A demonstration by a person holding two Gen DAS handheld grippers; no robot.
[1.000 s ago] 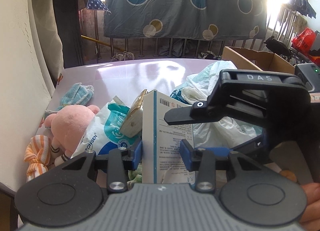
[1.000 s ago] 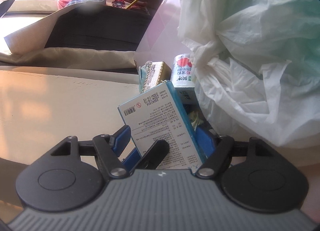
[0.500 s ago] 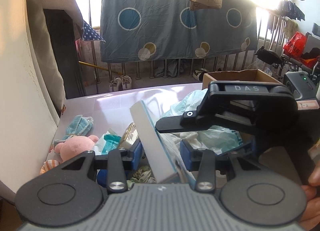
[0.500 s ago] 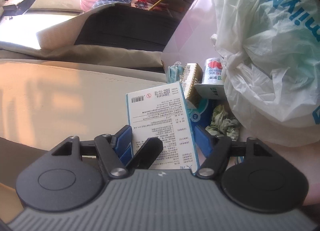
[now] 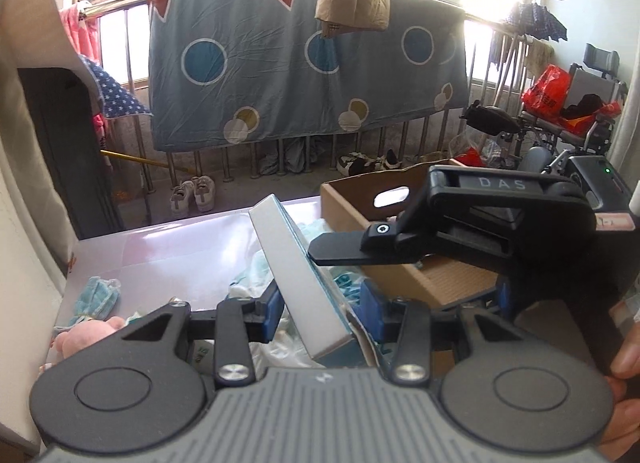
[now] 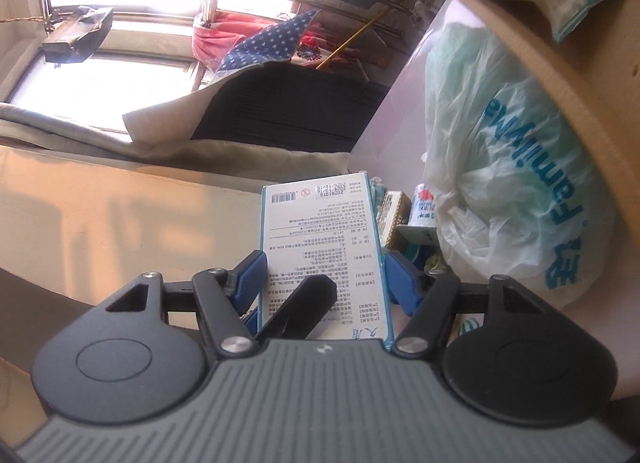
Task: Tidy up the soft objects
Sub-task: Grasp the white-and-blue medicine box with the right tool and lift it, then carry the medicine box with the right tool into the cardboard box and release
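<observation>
Item: flat white-and-teal printed cardboard box point(image 5: 298, 283), held clear of the glossy pink surface point(image 5: 160, 247) and tilted, between both grippers

Left gripper point(image 5: 320, 309): jaws clamped on the box's two broad faces, blue pads point(image 5: 269, 309) pressing

Right gripper point(image 6: 322, 283): jaws closing across the box's narrow edges; the near pad looks to touch, though a firm grip cannot be confirmed

Step in hand, by judgement: carrying the box from the clutter toward the open brown cardboard carton point(image 5: 400, 247) just beyond and to the right in the left wrist view

Next move calls for: lifting the box over the carton's near wall, then lowering it inside before letting go

Edges: the carton wall stands directly in the path; the crumpled white plastic bag with blue lettering point(image 6: 516, 191) lies against it

Open room: bare surface toward the far window side; a pink plush toy point(image 5: 86, 337) and a pale blue cloth bundle point(image 5: 96, 297) crowd the left edge; free air above the carton
</observation>
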